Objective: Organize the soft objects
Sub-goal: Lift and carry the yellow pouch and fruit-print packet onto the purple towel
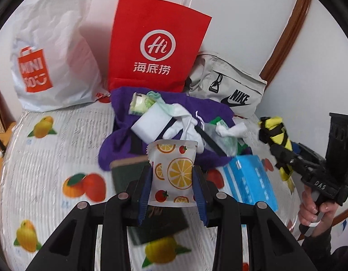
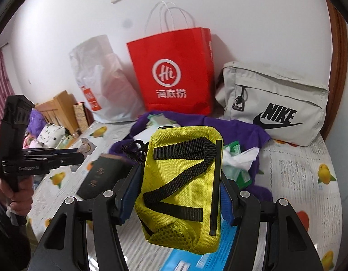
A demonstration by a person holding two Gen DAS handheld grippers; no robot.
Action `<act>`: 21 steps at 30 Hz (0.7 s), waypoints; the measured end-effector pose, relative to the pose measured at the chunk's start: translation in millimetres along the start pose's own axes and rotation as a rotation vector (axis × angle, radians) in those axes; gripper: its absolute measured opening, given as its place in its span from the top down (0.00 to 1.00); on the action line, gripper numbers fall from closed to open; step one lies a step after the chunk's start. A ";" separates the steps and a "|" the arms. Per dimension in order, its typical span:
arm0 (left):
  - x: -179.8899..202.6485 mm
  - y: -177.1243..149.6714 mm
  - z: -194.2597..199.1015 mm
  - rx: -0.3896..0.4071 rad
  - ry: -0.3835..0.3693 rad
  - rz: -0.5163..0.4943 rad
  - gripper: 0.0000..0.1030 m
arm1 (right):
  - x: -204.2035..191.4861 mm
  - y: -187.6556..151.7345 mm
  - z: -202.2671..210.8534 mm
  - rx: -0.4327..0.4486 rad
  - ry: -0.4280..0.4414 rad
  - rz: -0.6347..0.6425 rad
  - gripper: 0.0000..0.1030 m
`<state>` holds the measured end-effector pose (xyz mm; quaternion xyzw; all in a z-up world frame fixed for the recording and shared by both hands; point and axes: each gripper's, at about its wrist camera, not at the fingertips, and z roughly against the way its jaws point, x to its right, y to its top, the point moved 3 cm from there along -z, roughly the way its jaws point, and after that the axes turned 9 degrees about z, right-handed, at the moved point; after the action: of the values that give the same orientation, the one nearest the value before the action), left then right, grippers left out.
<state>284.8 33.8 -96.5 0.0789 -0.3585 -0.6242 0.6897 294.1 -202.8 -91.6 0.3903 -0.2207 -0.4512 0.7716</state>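
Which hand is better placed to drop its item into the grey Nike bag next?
Probably the right: its tongs hold the yellow pouch on the grey Nike bag's side; the left tongs sit further left.

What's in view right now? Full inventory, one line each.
fruit-print pouch: 1, white with orange slices, held in left gripper
yellow pouch: 1, yellow with black straps, held in right gripper
red paper bag: 1, red, upright against wall
white plastic bag: 1, white with orange logo, left of red bag
grey Nike bag: 1, grey, right of red bag
purple cloth: 1, purple, heaped mid-table under small items
white block: 1, white, on the cloth
blue box: 1, blue, right of the cloth
dark booklet: 1, dark green, left of the cloth
tablecloth: 1, white with fruit print
left gripper: 1, black, blue pads
right gripper: 1, black, blue pads
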 end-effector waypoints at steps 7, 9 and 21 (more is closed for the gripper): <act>8.4 26.3 -36.1 -0.030 0.020 -0.015 0.67 | 25.5 11.5 -38.3 -0.061 -0.026 -0.024 0.41; 7.6 33.3 -45.8 -0.038 0.030 -0.009 0.66 | 33.4 14.2 -47.4 -0.075 -0.034 -0.030 0.41; 11.4 62.9 -97.5 -0.081 0.053 0.010 0.63 | 60.1 20.7 -99.8 -0.184 -0.038 -0.031 0.41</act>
<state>392.7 3.3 -128.2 0.0656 -0.3146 -0.6326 0.7046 403.8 -208.8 -135.3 0.3124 -0.1865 -0.4887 0.7930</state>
